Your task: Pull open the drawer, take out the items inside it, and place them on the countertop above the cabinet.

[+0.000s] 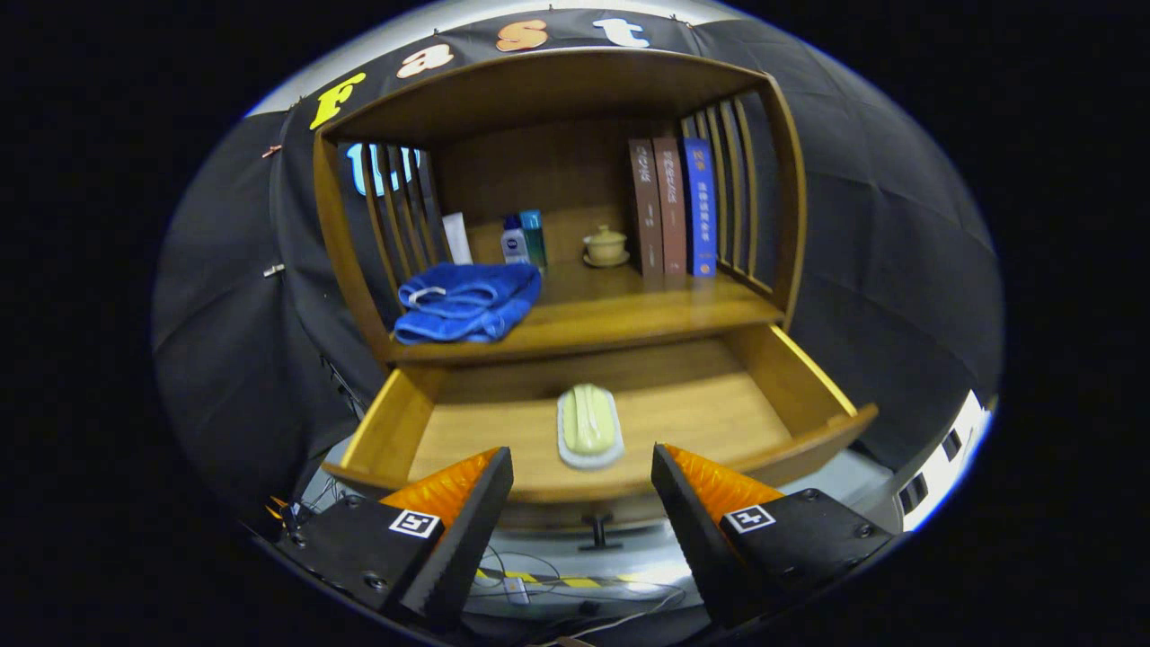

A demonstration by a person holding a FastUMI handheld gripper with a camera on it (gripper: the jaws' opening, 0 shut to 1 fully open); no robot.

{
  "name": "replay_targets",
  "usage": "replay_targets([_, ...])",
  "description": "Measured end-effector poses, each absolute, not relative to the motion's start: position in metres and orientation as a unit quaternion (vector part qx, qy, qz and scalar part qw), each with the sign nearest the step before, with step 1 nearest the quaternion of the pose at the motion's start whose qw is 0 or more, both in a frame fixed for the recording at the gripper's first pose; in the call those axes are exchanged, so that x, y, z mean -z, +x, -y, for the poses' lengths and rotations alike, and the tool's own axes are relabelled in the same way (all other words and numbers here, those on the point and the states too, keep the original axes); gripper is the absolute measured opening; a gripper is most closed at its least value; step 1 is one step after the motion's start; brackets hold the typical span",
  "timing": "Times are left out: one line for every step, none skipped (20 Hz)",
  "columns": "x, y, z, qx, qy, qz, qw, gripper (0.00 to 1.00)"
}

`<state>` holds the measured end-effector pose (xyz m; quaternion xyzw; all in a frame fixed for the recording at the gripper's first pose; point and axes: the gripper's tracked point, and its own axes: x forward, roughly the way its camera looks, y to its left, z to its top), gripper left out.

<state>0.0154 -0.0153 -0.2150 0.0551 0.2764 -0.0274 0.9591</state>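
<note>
Gripper (582, 467) fingers spread wide and empty above the front edge of the pulled-out drawer (791, 382), where a pale soap dish (589, 425) lies just ahead, with a blue towel (467, 301) on the countertop (629, 314) beyond.

The drawer (719, 413) is made of smooth, satin-finished wood, and the surface (647, 310) above it is polished to a gloss. A soft, fluffy cloth towel (467, 301) is seen at 10 o'clock of the glazed soap dish (589, 431).
</note>
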Motion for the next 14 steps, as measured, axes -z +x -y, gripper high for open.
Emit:
replay_targets([0.216, 0.033, 0.015, 0.025, 0.052, -0.286, 0.956, 0.99])
replay_targets([0.222, 0.049, 0.015, 0.023, 0.050, -0.301, 0.952, 0.99])
replay_targets([0.229, 0.063, 0.018, 0.026, 0.046, -0.317, 0.947, 0.99])
replay_targets([0.238, 0.079, 0.020, 0.028, 0.047, -0.330, 0.942, 0.99])
replay_targets([0.247, 0.090, 0.020, 0.027, 0.051, -0.345, 0.937, 0.99])
replay_targets([0.259, 0.100, 0.021, 0.030, 0.052, -0.368, 0.928, 0.99])
replay_targets([0.274, 0.107, 0.022, 0.033, 0.052, -0.389, 0.919, 0.98])
replay_targets([0.284, 0.113, 0.021, 0.033, 0.051, -0.407, 0.911, 0.97])
replay_targets([0.295, 0.120, 0.020, 0.032, 0.049, -0.422, 0.905, 0.93])
replay_targets([0.305, 0.122, 0.021, 0.032, 0.044, -0.439, 0.897, 0.91])
replay_targets([0.315, 0.124, 0.022, 0.033, 0.037, -0.458, 0.888, 0.91])
replay_targets([0.327, 0.126, 0.021, 0.031, 0.034, -0.475, 0.879, 0.91])
replay_targets([0.338, 0.127, 0.020, 0.028, 0.033, -0.493, 0.869, 0.91])
replay_targets([0.345, 0.128, 0.019, 0.027, 0.031, -0.507, 0.861, 0.85])
